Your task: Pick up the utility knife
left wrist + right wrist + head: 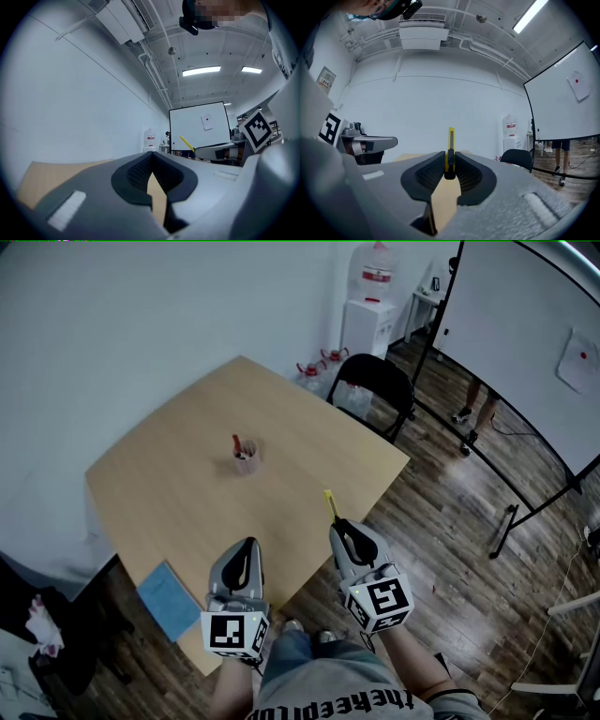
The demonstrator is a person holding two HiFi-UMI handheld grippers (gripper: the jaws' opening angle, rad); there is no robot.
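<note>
Right gripper (449,165) fingers pinch the utility knife (451,143) near its rear end, above the surface (187,474) — light, stiff, probably slick; left gripper (151,158) fingers pressed together.

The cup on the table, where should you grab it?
Probably round its side wall, coming in level from the near table edge. The cup stands upright in the open on the table, and a red thing sticks out of its top, so a grab from above would likely bump that.
</note>
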